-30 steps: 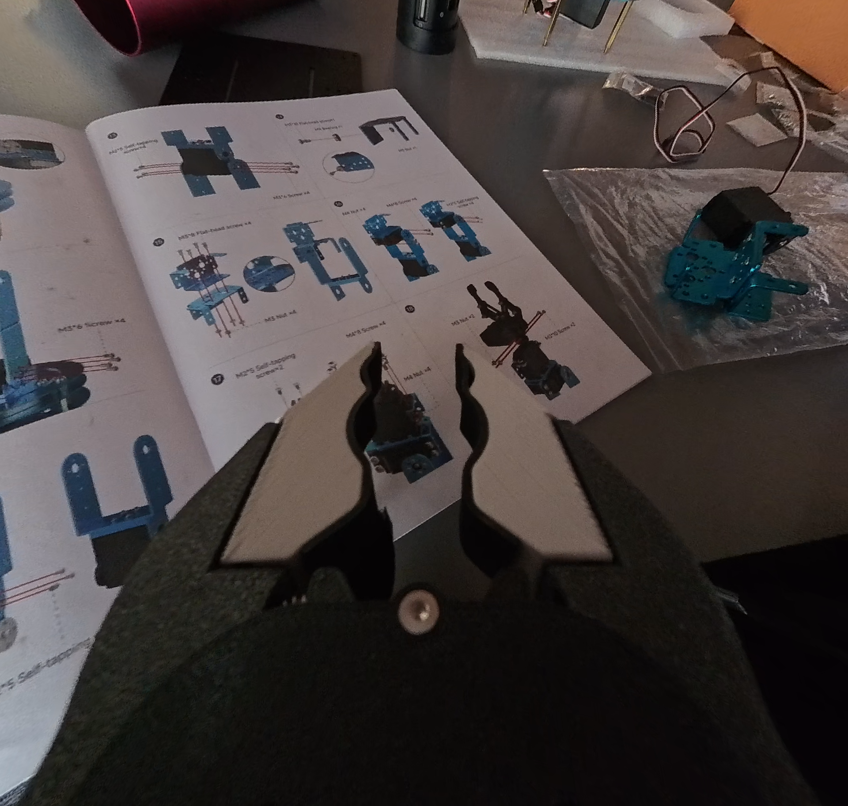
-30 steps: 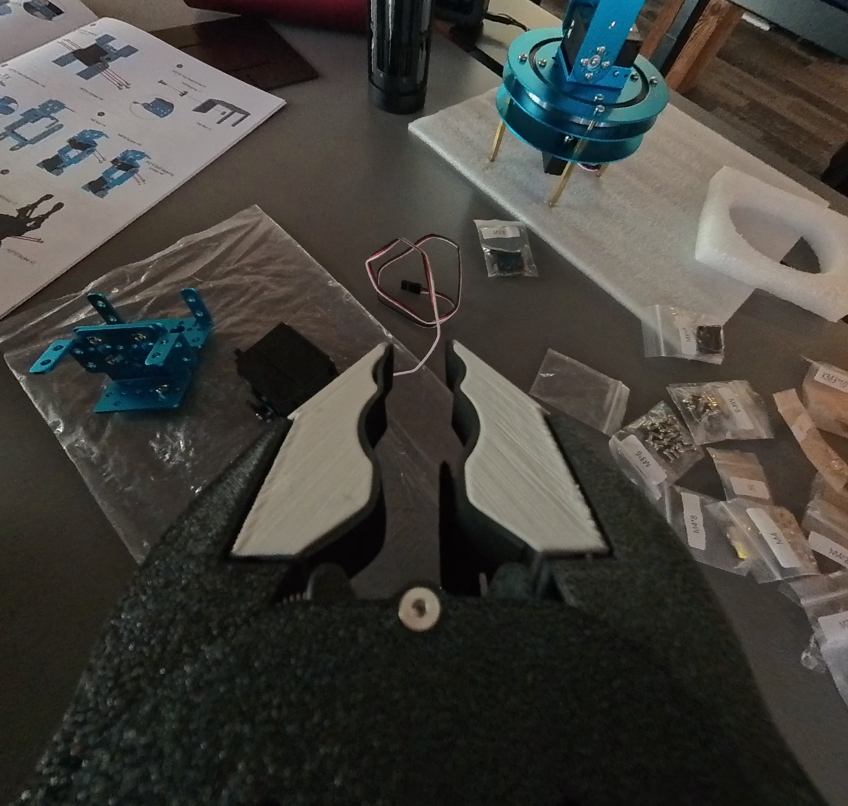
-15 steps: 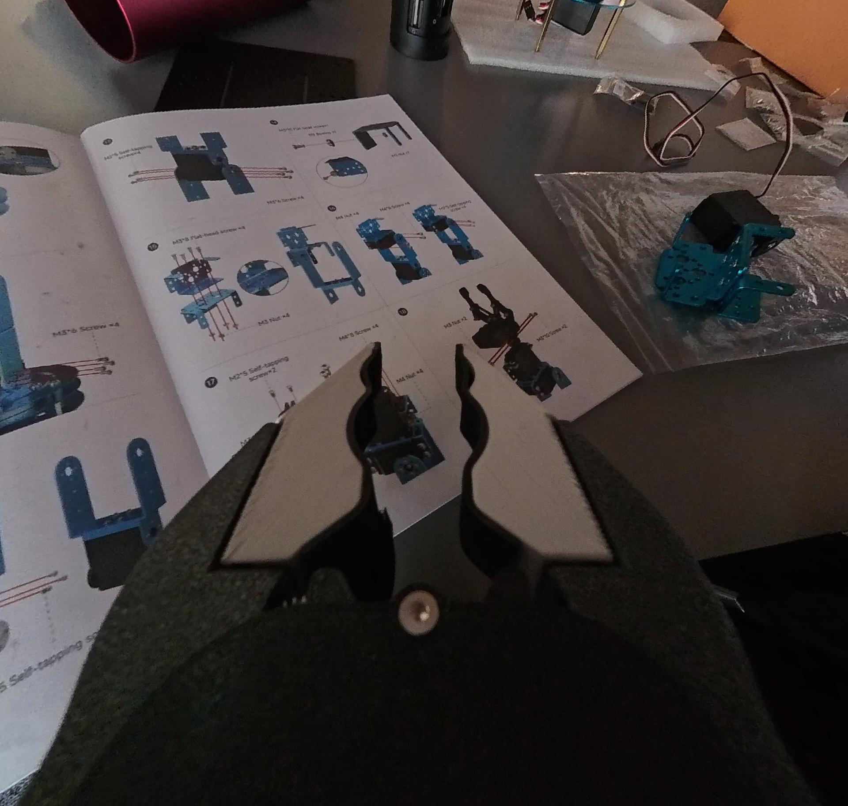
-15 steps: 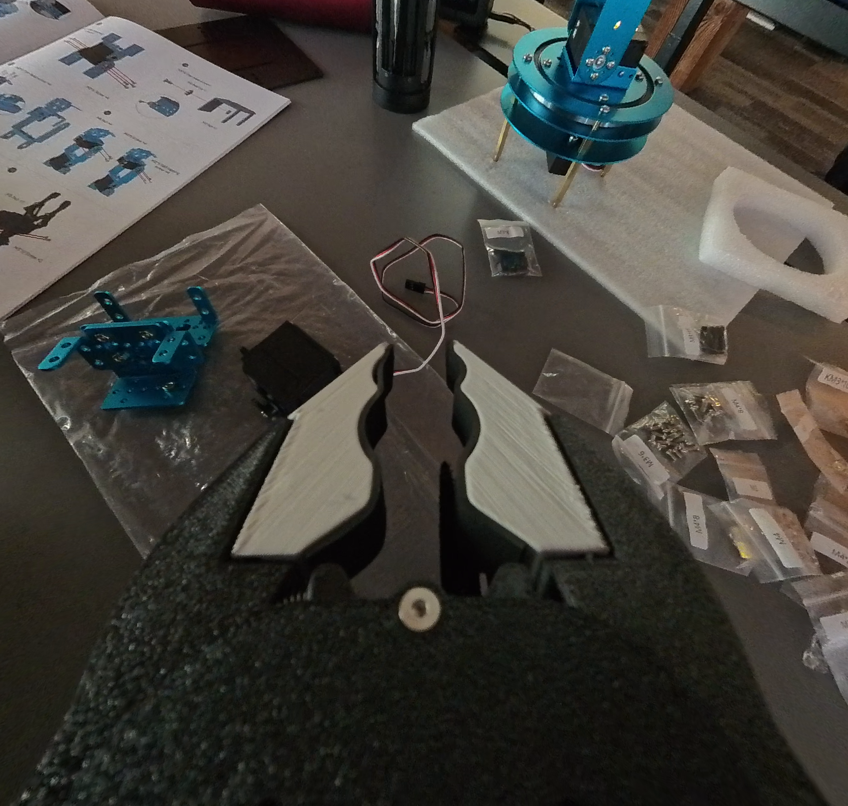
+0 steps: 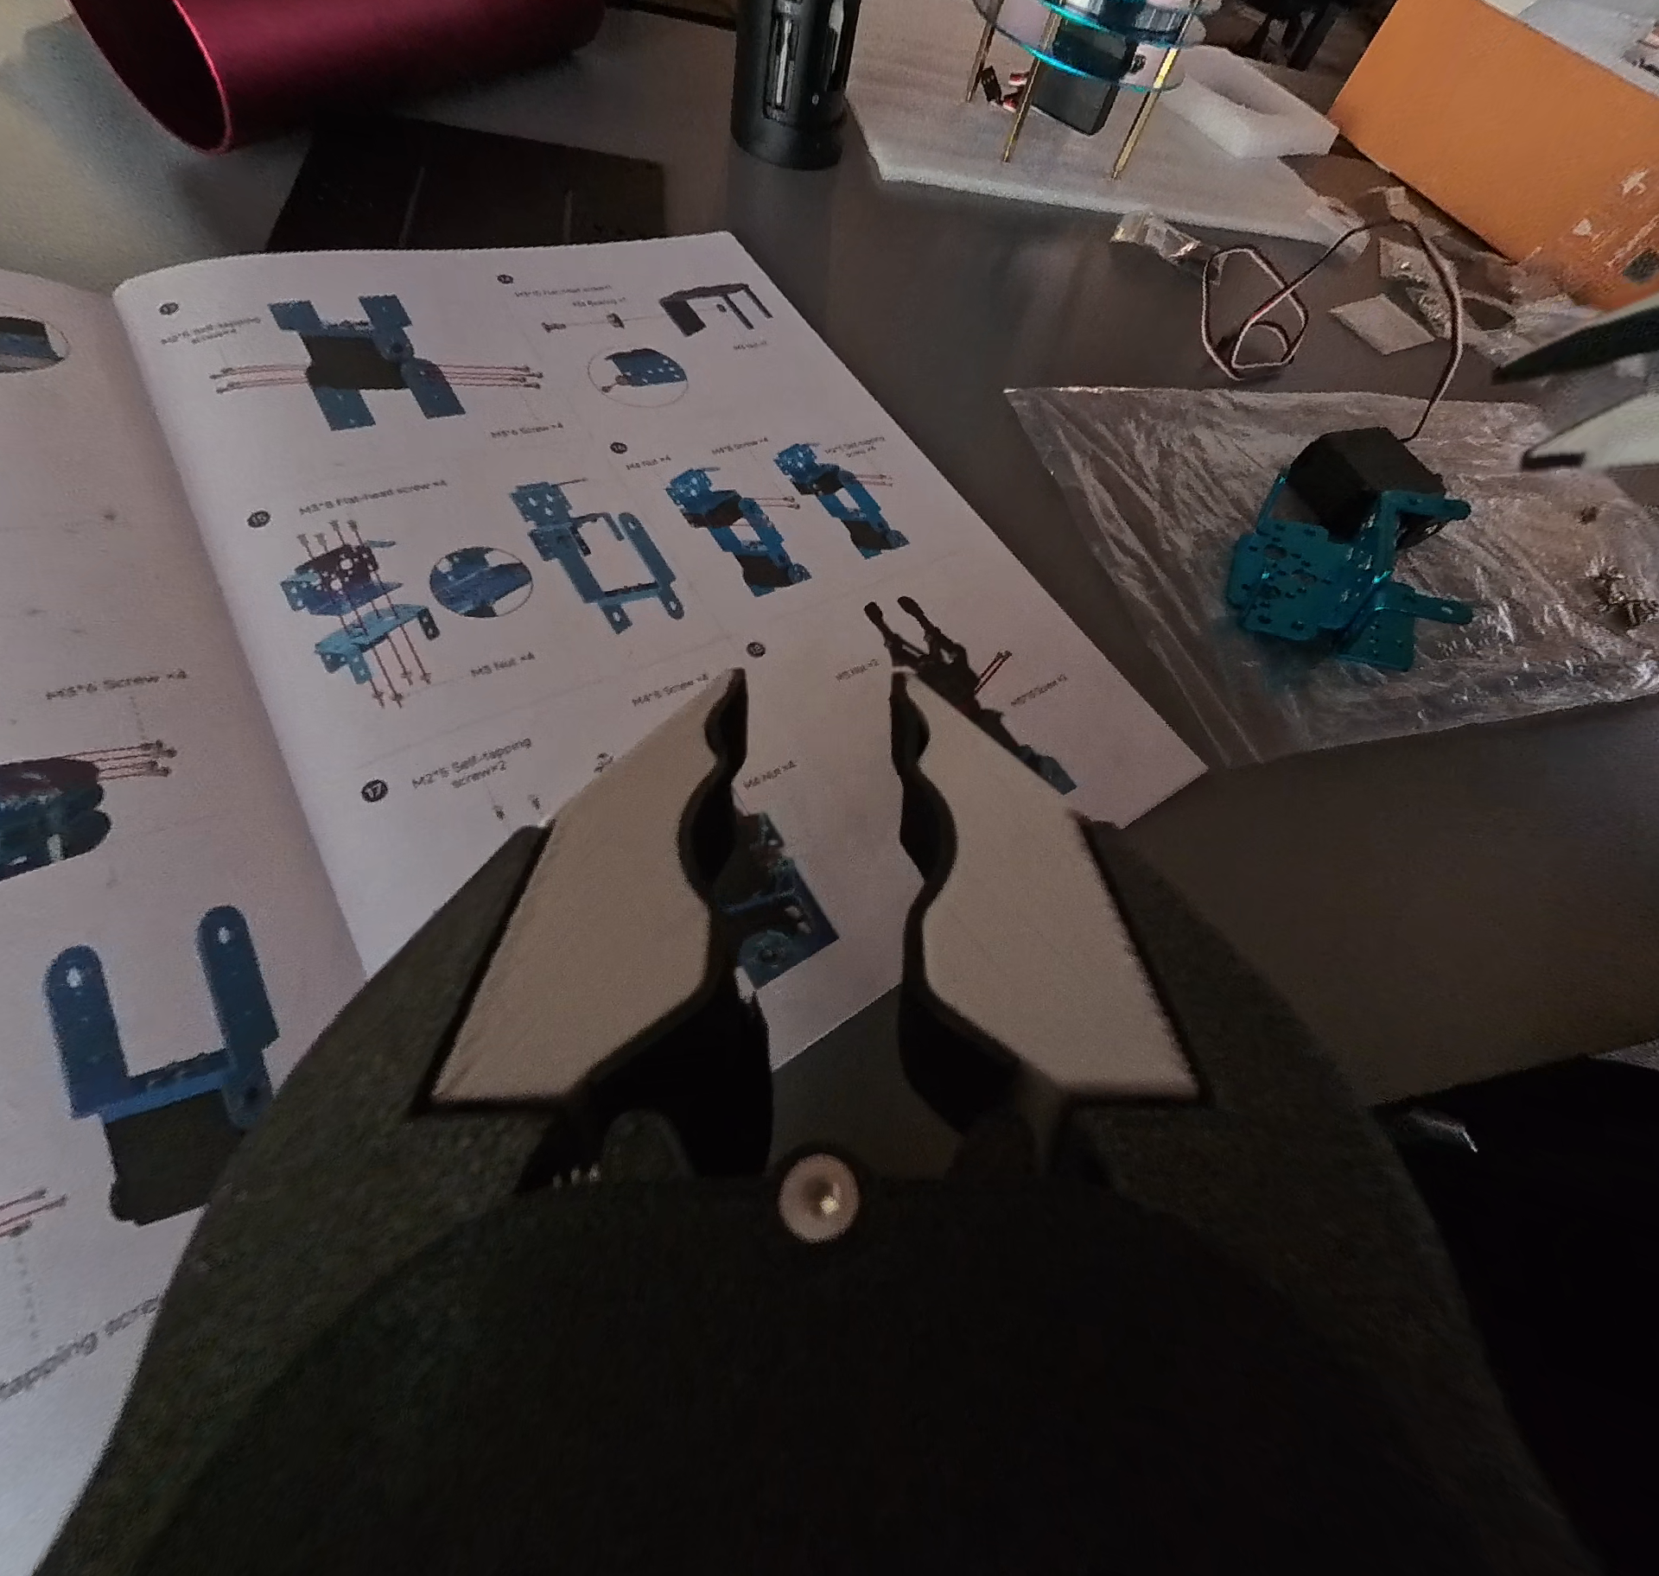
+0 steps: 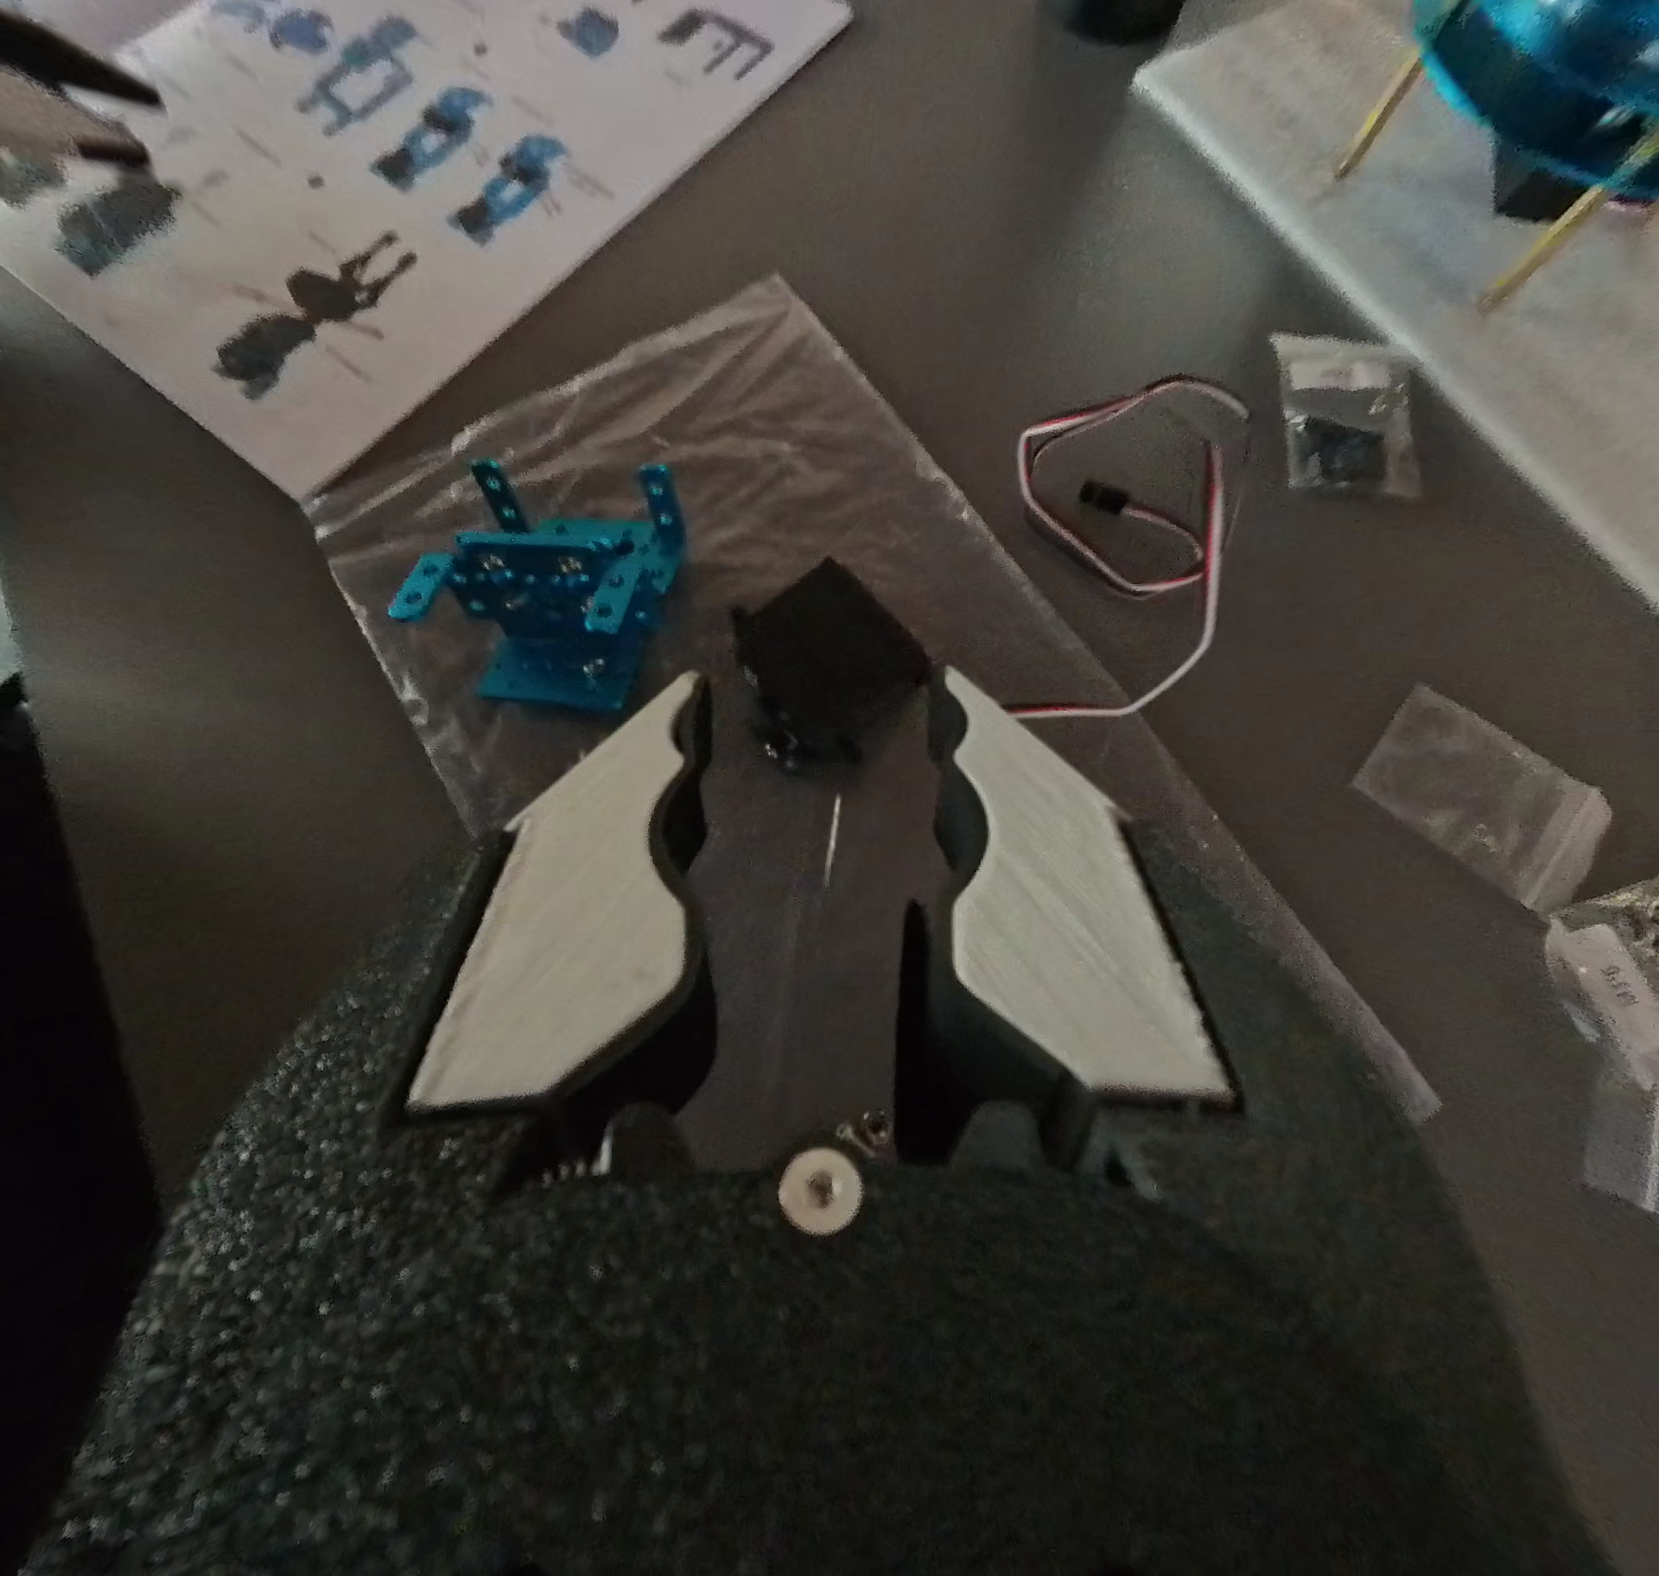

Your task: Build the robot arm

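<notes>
Right wrist view: right gripper (image 6: 821,689) spread wide, empty, straddling the black servo (image 6: 830,649) beside the blue bracket (image 6: 557,586), while the left gripper (image 5: 817,698) hovers parted and empty above the manual (image 5: 503,501).

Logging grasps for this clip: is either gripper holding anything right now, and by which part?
Nothing is held. The left gripper is open over the manual; the right gripper is open, jaws either side of the black servo, not closed on it.

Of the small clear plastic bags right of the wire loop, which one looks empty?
The flat clear bag lying alone at the right, below the wire loop. The bag beside the foam sheet holds dark parts.
</notes>
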Demonstrator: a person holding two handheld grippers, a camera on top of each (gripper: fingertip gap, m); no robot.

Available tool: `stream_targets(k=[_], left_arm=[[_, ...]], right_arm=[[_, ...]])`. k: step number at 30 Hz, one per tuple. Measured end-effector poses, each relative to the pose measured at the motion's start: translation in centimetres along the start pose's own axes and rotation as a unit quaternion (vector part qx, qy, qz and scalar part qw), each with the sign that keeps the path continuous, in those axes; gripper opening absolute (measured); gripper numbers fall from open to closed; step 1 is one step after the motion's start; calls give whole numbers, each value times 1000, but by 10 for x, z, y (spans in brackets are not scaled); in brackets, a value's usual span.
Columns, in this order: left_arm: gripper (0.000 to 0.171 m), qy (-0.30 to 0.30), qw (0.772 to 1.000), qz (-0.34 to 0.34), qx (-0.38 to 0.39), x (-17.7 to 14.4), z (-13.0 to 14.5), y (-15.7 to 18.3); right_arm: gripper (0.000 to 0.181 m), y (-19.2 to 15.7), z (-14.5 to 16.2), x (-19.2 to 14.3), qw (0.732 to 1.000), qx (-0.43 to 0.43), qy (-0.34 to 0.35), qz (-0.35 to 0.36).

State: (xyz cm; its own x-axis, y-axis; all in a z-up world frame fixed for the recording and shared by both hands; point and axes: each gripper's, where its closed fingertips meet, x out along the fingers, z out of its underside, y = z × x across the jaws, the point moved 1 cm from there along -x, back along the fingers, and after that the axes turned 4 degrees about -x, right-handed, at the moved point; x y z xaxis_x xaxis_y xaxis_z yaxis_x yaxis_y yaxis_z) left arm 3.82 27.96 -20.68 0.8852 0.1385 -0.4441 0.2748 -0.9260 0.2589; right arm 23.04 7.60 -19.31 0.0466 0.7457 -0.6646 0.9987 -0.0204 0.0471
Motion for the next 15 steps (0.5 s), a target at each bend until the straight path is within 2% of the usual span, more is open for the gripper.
stream_targets(k=[3, 5, 8, 12, 15], left_arm=[[31, 7, 1000, 7, 5, -1, -5, 5], [31, 12, 1000, 7, 9, -3, -8, 6], [30, 8, 999, 30, 20, -4, -11, 13], [31, -10, 991, 115, 65, -4, -23, 44], [31, -13, 985, 152, 86, -4, -36, 61]], right_arm=[[51, 2, 19, 13, 997, -19, -71, 27], [47, -5, 23, 19, 996, -17, -82, 17], [40, 3, 31, 20, 994, -30, -104, 22], [32, -2, 28, 24, 991, -43, -111, -69], [28, -1, 32, 31, 984, -64, -127, -111]])
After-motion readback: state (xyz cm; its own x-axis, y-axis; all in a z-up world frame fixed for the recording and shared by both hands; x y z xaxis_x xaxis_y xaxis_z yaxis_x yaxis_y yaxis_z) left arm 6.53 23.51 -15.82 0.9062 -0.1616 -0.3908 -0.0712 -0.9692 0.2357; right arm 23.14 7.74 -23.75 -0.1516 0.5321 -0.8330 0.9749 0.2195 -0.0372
